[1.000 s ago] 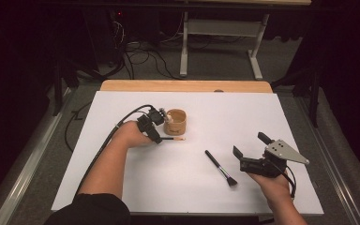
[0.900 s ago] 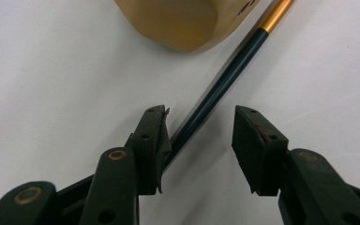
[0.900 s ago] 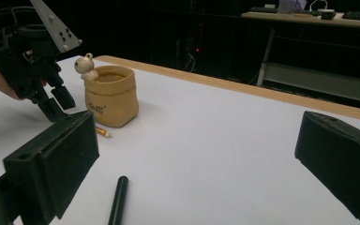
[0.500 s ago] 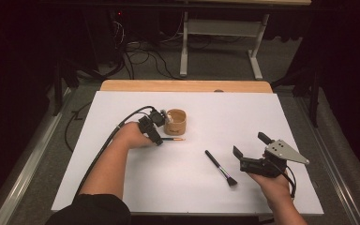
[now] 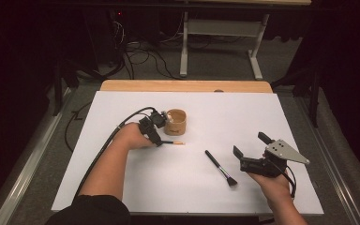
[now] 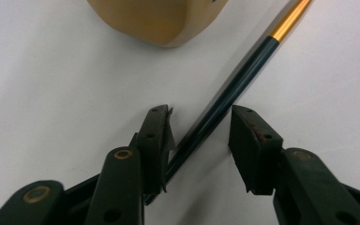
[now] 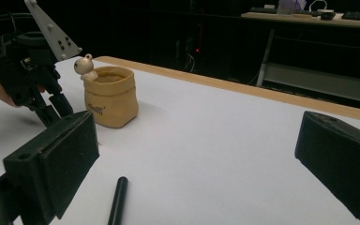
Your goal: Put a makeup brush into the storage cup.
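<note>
One tan pot [image 5: 175, 122] (contents seemingly hidden); left claw [image 6: 200, 136] closing, straddling a pen [image 6: 236, 89].

you're at a white table top [image 5: 272, 117] with a light wooden strip [image 5: 183, 86] along its far edge. the room behind it is dark, nearly black at both sides. grey floor [image 5: 225, 65] past the table, black cables [image 5: 136, 58] tangled on it left of centre. a pale metal frame with two legs [image 5: 220, 33] stands behind. metal rails [image 5: 23, 173] run along the table's sides. far desk with keyboards [image 7: 309, 16] at the back.
</note>
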The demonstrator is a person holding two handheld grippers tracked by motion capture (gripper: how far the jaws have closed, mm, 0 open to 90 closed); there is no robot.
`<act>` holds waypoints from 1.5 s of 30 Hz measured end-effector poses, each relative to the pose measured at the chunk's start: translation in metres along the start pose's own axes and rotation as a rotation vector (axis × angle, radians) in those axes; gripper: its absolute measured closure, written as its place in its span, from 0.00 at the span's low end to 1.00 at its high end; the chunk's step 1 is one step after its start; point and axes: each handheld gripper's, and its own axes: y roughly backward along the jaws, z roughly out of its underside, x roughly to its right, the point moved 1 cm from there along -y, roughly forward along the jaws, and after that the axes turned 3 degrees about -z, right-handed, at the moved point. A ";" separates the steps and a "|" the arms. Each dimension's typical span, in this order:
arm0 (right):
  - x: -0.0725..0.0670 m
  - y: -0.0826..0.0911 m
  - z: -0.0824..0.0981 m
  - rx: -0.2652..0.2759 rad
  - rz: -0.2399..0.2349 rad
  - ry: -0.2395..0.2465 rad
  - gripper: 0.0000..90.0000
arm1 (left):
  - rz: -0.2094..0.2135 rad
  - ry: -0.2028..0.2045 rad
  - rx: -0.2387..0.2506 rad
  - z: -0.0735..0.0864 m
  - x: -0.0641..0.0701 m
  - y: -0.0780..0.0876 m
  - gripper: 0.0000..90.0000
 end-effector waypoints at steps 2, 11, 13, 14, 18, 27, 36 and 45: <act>0.000 0.000 0.000 0.000 0.000 0.000 0.02 | 0.000 -0.002 0.000 0.000 0.000 0.000 0.67; 0.000 0.000 0.000 0.001 -0.002 0.002 0.02 | 0.014 -0.035 -0.011 0.000 0.005 0.001 0.75; 0.000 -0.001 0.000 0.001 -0.003 -0.001 0.01 | 0.016 -0.037 -0.013 0.000 0.006 0.001 0.76; 0.000 -0.001 0.000 0.001 -0.003 -0.002 0.01 | 0.019 -0.039 -0.014 0.001 0.006 0.001 0.77; 0.000 -0.001 0.000 0.000 -0.005 -0.001 0.02 | 0.029 -0.049 -0.019 0.001 0.006 0.002 0.82; 0.000 -0.002 0.000 -0.002 -0.006 0.004 0.02 | 0.036 -0.072 -0.034 0.003 0.007 0.002 0.89; -0.001 -0.002 0.000 0.001 -0.008 0.004 0.02 | 0.029 -0.084 -0.043 0.002 0.008 0.002 0.88; -0.001 -0.003 0.000 -0.001 -0.006 0.009 0.02 | 0.039 -0.095 -0.037 0.002 0.007 0.001 0.90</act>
